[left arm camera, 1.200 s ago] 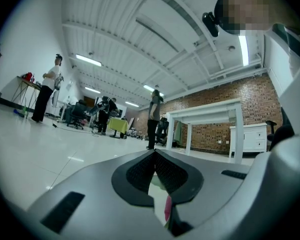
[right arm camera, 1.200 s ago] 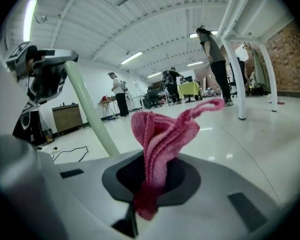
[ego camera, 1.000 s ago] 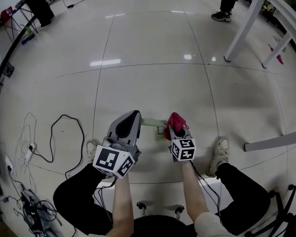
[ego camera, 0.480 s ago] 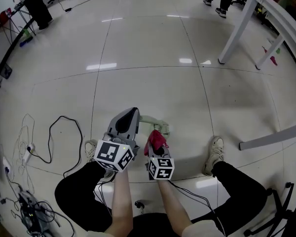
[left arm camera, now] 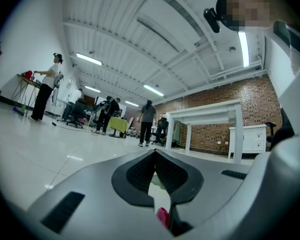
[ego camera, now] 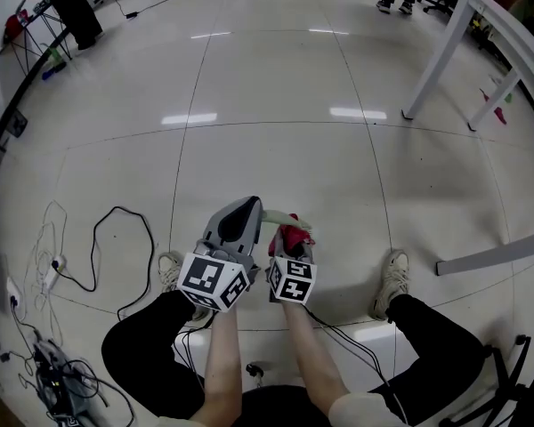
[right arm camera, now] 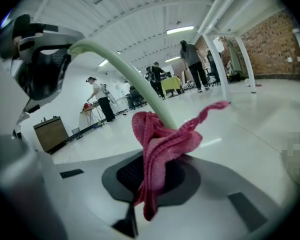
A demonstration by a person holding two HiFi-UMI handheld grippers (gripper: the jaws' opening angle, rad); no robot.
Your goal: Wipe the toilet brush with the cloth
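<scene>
Now sits above a pale tiled floor point(ego camera: 276, 105), knees apart, with both grippers just beside each other over it. Holds the brush point(right arm camera: 145, 91) by its pale green handle in the left gripper point(ego camera: 247, 210), with jaws pressed fully together on it and the handle reaching across to the right gripper point(ego camera: 289, 249). Pinches the red cloth point(right arm camera: 157, 144) there, with jaws closed on a fold of it. Has the rest of the cloth bunched up against the handle, touching it, with one thin tail sticking out sideways. Has a black cable point(ego camera: 116, 210) looped on the floor at left and a white table leg point(ego camera: 436, 56) well apart at upper right.
</scene>
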